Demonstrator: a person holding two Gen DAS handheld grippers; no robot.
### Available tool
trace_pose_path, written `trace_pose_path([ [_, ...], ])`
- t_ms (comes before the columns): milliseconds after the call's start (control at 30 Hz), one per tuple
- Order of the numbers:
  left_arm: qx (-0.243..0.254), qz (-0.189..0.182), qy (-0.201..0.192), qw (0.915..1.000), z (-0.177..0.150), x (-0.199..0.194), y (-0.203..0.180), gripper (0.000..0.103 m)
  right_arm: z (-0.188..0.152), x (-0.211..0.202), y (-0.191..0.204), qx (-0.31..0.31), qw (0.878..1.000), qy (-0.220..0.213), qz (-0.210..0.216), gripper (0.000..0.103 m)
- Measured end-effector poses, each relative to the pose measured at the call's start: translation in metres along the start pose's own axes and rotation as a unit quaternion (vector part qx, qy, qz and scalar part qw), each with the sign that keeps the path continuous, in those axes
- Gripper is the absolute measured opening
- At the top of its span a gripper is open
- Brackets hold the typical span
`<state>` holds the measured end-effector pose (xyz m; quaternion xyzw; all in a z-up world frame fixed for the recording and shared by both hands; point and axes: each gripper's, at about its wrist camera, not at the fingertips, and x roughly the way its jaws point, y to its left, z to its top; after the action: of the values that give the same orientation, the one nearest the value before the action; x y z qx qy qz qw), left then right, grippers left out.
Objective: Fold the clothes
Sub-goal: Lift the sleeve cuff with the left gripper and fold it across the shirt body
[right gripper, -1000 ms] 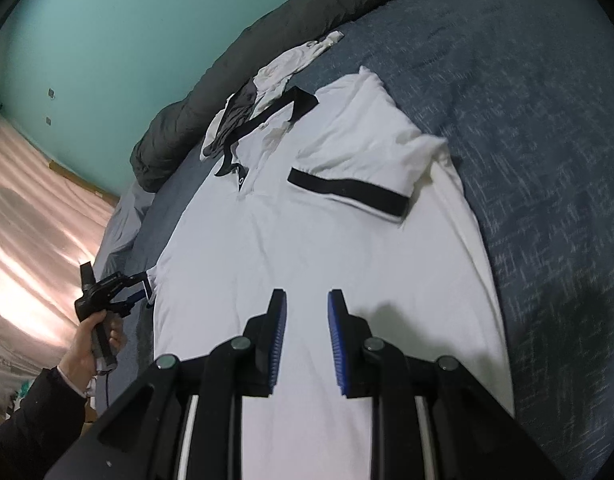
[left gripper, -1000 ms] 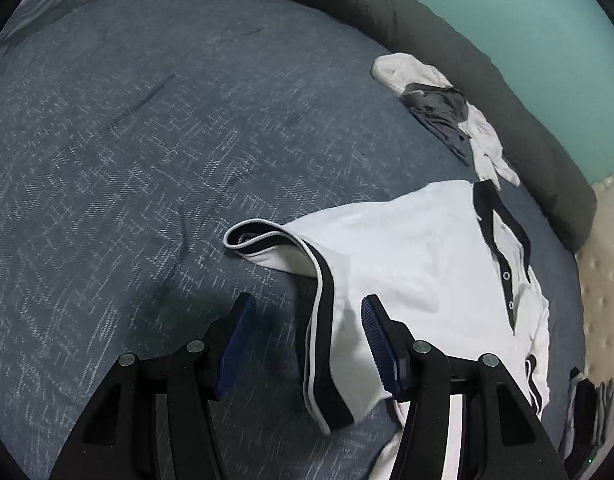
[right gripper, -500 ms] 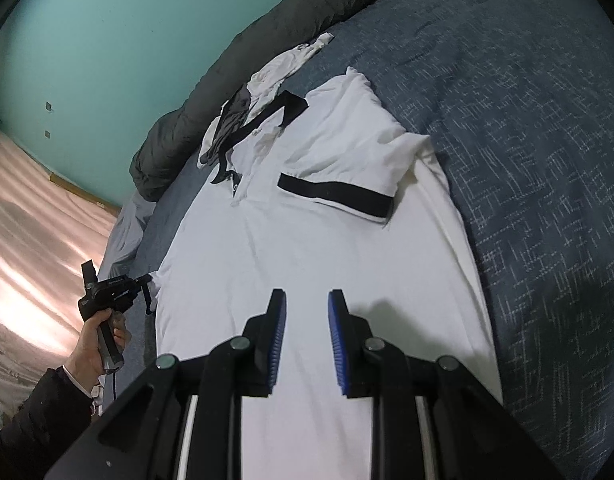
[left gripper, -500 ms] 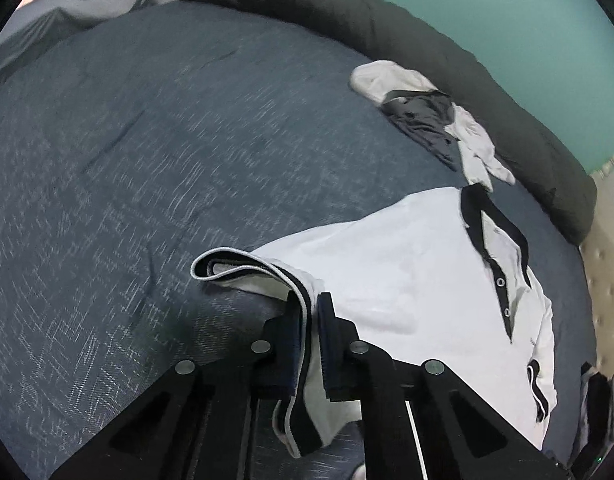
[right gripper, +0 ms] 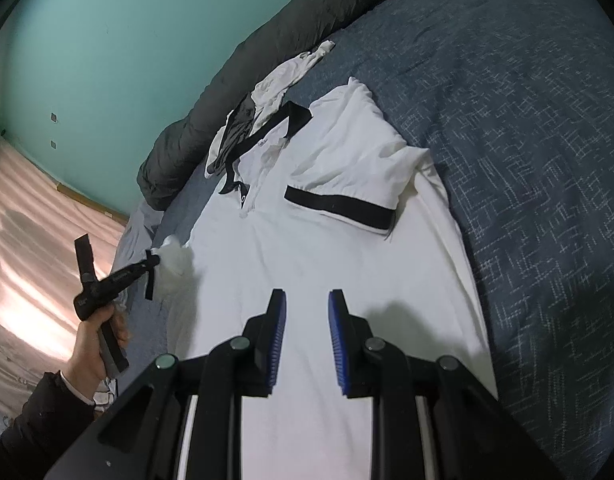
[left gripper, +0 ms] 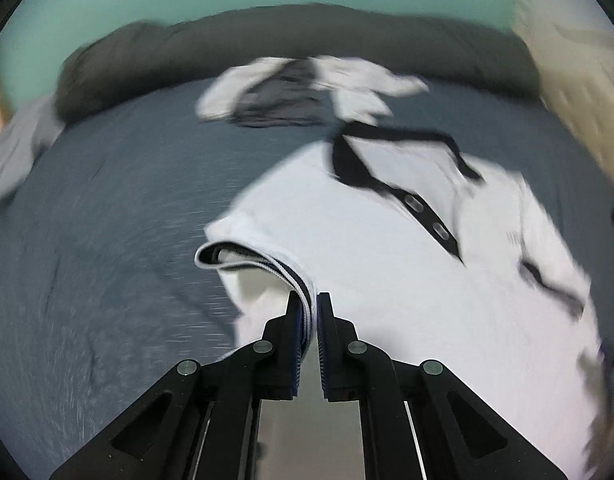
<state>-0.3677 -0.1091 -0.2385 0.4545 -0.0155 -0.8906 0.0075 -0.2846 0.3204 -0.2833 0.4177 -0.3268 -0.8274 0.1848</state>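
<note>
A white polo shirt (right gripper: pixel 307 248) with black collar and black sleeve bands lies flat on a blue bed cover (right gripper: pixel 527 120). Its far sleeve (right gripper: pixel 347 184) is folded in over the chest. My left gripper (left gripper: pixel 309 300) is shut on the black-banded cuff of the near sleeve (left gripper: pixel 259 268) and holds it lifted off the bed. The right wrist view shows the same left gripper (right gripper: pixel 151 266) in a hand at the shirt's left edge. My right gripper (right gripper: pixel 306 300) hovers open over the shirt's lower body, nothing between its blue pads.
A crumpled white and grey garment (left gripper: pixel 299 92) lies beyond the collar. A dark grey rolled duvet (right gripper: pixel 247 72) runs along the bed's far edge under a teal wall. A pale mattress edge (left gripper: pixel 579 92) sits at right in the blurred left wrist view.
My left gripper closed on the sleeve cuff, then lifted and swung it towards the shirt body. The right gripper stayed open and nearly still over the shirt.
</note>
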Motion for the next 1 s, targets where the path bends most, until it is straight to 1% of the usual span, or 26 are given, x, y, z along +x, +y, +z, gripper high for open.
trace_pose_path([
  [100, 0.056, -0.004, 0.031, 0.9979, -0.011, 0.017, -0.036, 0.009, 0.001, -0.001, 0.0, 0.003, 1.0, 0.0, 0.003, 0.021],
  [200, 0.054, -0.015, 0.036, 0.9978, -0.015, 0.016, -0.041, 0.009, 0.001, -0.001, 0.0, 0.006, 1.0, 0.0, 0.007, 0.021],
  [233, 0.052, -0.018, 0.038, 0.9977, -0.016, 0.016, -0.042, 0.012, 0.001, -0.002, 0.0, 0.007, 1.0, -0.001, 0.009, 0.021],
  [300, 0.049, -0.025, 0.041, 0.9976, -0.019, 0.014, -0.045, 0.028, 0.002, -0.002, 0.0, 0.008, 1.0, -0.002, 0.01, 0.021],
  [333, 0.038, -0.033, 0.037, 0.998, -0.018, 0.008, -0.04, 0.032, 0.002, -0.002, 0.0, 0.009, 1.0, -0.002, 0.01, 0.021],
  [367, 0.03, -0.038, 0.035, 0.9982, -0.018, 0.002, -0.035, 0.039, 0.002, -0.003, 0.0, 0.01, 1.0, -0.002, 0.011, 0.021],
  [400, 0.026, -0.039, 0.032, 0.9984, -0.016, 0.0, -0.033, 0.041, 0.002, -0.003, -0.001, 0.011, 1.0, -0.002, 0.011, 0.021],
  [533, -0.022, -0.027, 0.014, 0.9993, -0.019, -0.016, -0.005, 0.042, 0.002, -0.003, -0.001, 0.014, 1.0, -0.002, 0.012, 0.021],
  [633, -0.072, -0.019, 0.025, 0.9969, -0.025, -0.012, 0.027, 0.042, 0.001, -0.003, 0.0, 0.014, 1.0, -0.001, 0.012, 0.021],
  [700, -0.089, -0.019, 0.032, 0.9954, -0.031, -0.007, 0.039, 0.042, 0.0, -0.002, 0.001, 0.013, 1.0, -0.001, 0.012, 0.021],
  [767, -0.095, -0.021, 0.036, 0.9946, -0.037, -0.003, 0.047, 0.042, 0.0, -0.002, 0.001, 0.012, 1.0, -0.001, 0.011, 0.021],
  [967, -0.139, -0.058, 0.035, 0.988, -0.051, 0.002, 0.065, 0.041, 0.0, -0.001, -0.001, 0.015, 1.0, 0.0, 0.008, 0.021],
  [1000, -0.146, -0.065, 0.035, 0.9865, -0.053, 0.002, 0.068, 0.037, 0.0, -0.001, -0.001, 0.015, 1.0, 0.0, 0.008, 0.021],
])
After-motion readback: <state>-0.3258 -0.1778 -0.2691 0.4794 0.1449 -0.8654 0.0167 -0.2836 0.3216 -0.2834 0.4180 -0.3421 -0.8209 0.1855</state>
